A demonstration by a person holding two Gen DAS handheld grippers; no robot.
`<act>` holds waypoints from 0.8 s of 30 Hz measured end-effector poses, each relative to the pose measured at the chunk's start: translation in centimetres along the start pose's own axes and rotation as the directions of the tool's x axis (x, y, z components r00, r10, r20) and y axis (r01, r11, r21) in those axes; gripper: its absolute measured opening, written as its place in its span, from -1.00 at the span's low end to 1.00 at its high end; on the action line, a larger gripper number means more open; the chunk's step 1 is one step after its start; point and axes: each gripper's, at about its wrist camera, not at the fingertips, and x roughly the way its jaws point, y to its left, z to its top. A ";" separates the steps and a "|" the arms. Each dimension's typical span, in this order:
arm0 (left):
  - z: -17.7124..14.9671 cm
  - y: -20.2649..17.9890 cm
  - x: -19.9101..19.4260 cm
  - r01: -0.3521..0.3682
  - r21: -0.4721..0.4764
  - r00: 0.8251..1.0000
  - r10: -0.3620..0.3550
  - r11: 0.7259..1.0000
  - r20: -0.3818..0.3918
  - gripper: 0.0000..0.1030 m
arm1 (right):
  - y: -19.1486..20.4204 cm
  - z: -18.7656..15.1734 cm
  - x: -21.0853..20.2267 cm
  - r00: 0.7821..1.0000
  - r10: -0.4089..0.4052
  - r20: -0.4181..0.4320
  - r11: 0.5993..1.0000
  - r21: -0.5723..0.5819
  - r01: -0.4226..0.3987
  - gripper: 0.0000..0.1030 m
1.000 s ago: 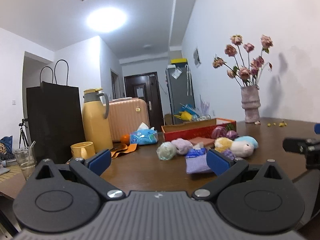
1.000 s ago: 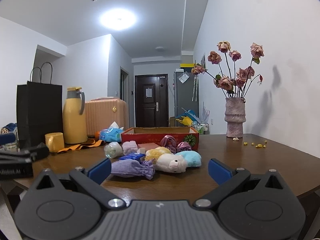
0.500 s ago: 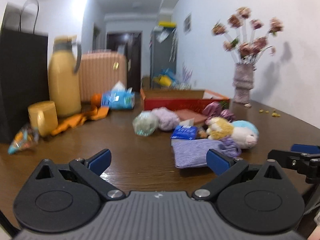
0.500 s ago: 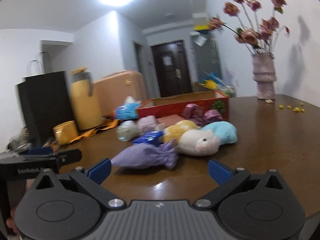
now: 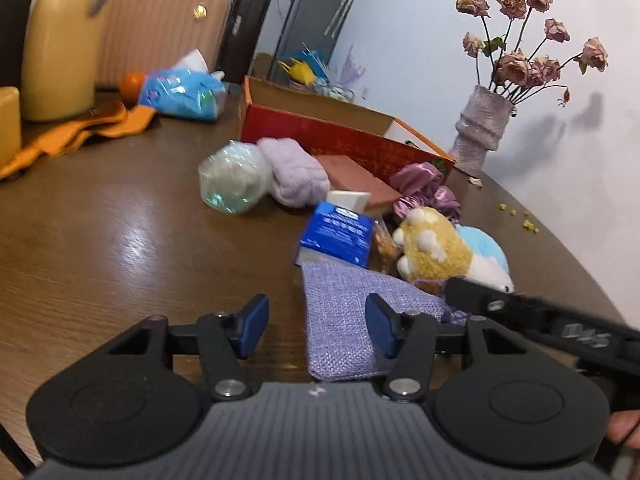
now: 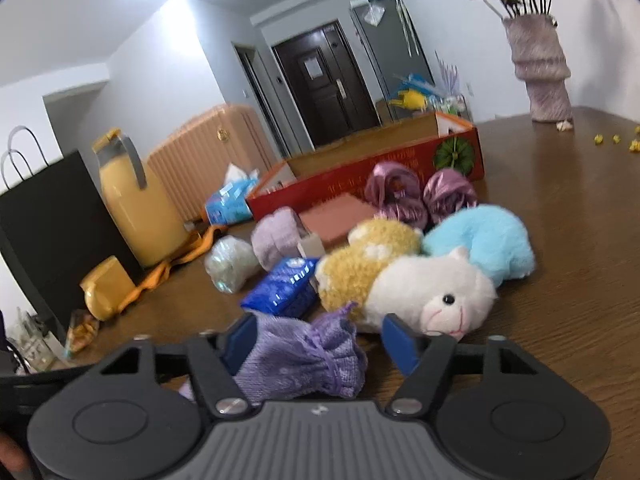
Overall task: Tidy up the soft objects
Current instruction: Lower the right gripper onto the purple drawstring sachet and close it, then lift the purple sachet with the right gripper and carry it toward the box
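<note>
A flat purple drawstring pouch (image 5: 344, 320) lies on the brown table nearest me. My left gripper (image 5: 317, 330) hovers over its plain end; its jaws are closing, with the pouch's left edge between them and the pads clear of it. My right gripper (image 6: 320, 342) is at the pouch's gathered end (image 6: 308, 356); its jaws are closing around the ruffle without pressing it. Behind the pouch lie a yellow, white and blue plush toy (image 6: 420, 280), a blue packet (image 5: 336, 234), a lilac fluffy bundle (image 5: 296, 176), a wrapped pale ball (image 5: 234, 180) and purple satin scrunchies (image 6: 420, 196).
An open red cardboard box (image 5: 340, 136) stands behind the pile. A vase of dried roses (image 5: 480, 132) is at the back right. At the left are a yellow thermos (image 5: 60, 40), an orange cloth (image 5: 80, 128), a tissue pack (image 5: 184, 94), a yellow mug (image 6: 106, 288) and a black bag (image 6: 48, 216).
Both grippers have come forward and tipped down onto the purple pouch from either end. Their jaws have narrowed from wide open to about half.
</note>
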 end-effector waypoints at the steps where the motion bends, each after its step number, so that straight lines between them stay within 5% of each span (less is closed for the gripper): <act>1: -0.1 0.1 0.1 0.013 -0.002 1.000 -0.013 1.000 -0.008 0.07 | -0.1 -0.1 0.5 1.000 0.000 -0.019 1.000 -0.001 0.000 0.00; 5: -0.3 0.2 0.0 0.022 -0.011 1.000 -0.022 1.000 -0.009 0.12 | -0.3 -0.4 0.9 0.999 0.009 -0.033 1.000 0.014 -0.009 -0.09; 8: -0.7 -0.3 -0.4 0.047 -0.003 0.999 -0.047 0.999 -0.004 0.08 | 0.2 -0.7 1.0 0.999 -0.003 -0.052 0.999 -0.036 0.001 -0.35; 10: -1.1 -0.7 -0.7 0.080 0.001 0.997 -0.080 0.997 -0.003 -0.41 | 0.3 -1.1 0.7 0.998 -0.004 -0.058 0.999 -0.043 0.002 -0.65; 14: -2.0 -1.5 -2.0 0.084 0.036 0.996 -0.085 0.996 0.010 -0.75 | 0.5 -1.8 -0.9 0.998 0.005 -0.057 0.999 -0.043 -0.008 -0.70; 24: -3.6 -3.1 -7.7 0.110 0.077 0.989 -0.117 0.991 0.093 -0.82 | 1.9 -3.6 -6.8 0.999 0.024 0.022 0.997 -0.071 -0.022 -0.82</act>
